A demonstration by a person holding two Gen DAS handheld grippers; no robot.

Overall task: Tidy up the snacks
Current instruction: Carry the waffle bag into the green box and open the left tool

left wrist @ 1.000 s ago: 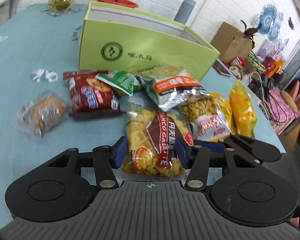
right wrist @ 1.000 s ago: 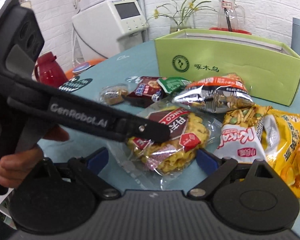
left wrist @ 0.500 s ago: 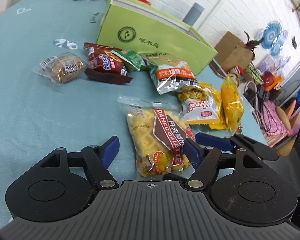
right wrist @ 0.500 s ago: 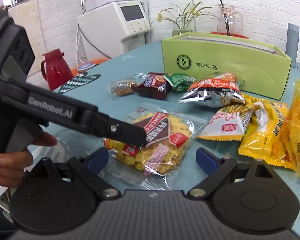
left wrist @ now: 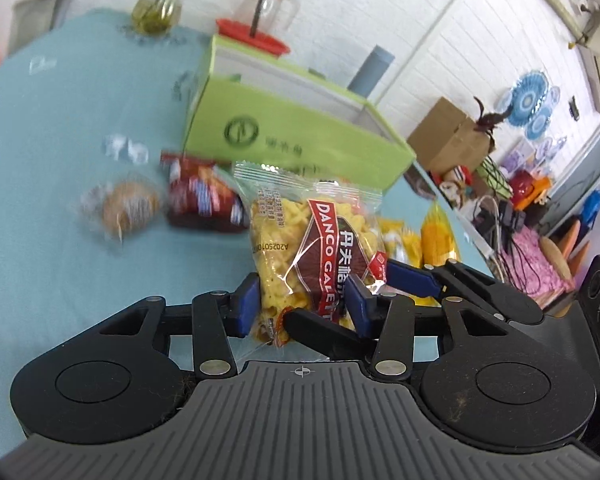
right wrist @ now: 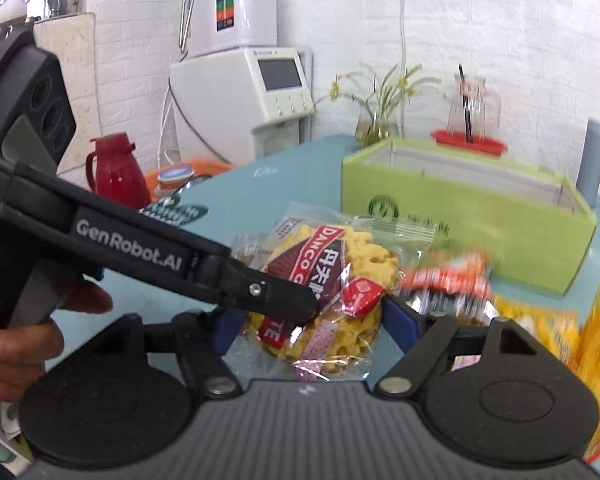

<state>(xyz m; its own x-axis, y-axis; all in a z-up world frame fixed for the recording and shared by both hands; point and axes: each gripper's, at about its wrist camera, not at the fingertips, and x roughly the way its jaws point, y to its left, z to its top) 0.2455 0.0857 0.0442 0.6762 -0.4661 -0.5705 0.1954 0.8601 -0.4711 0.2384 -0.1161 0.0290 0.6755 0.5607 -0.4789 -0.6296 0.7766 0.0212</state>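
A clear bag of yellow crackers with a red Danco Galette label [left wrist: 300, 240] [right wrist: 340, 272] hangs upright above the teal table [left wrist: 52, 280]. My left gripper [left wrist: 302, 306] is closing, and its blue pads press on the bag's lower end. In the right wrist view the left gripper [right wrist: 296, 304] reaches in from the left. My right gripper [right wrist: 314, 324] is closing too, with its pads against the bag's two sides; its fingers [left wrist: 412, 280] cross behind the bag. An open green box [left wrist: 300, 140] [right wrist: 480, 232] stands behind.
On the table lie a wrapped bun [left wrist: 128, 208], a red packet [left wrist: 200, 200], a silver-orange bag [right wrist: 448, 284] and yellow bags [right wrist: 596, 328]. A flower vase [left wrist: 156, 12], a glass jug [left wrist: 268, 16] and a grey cylinder [left wrist: 372, 68] stand behind the box. A hand [right wrist: 20, 340] holds the left gripper.
The cracker bag lay flat on the table; now it is lifted and stands upright. Both grippers have narrowed onto it and risen.
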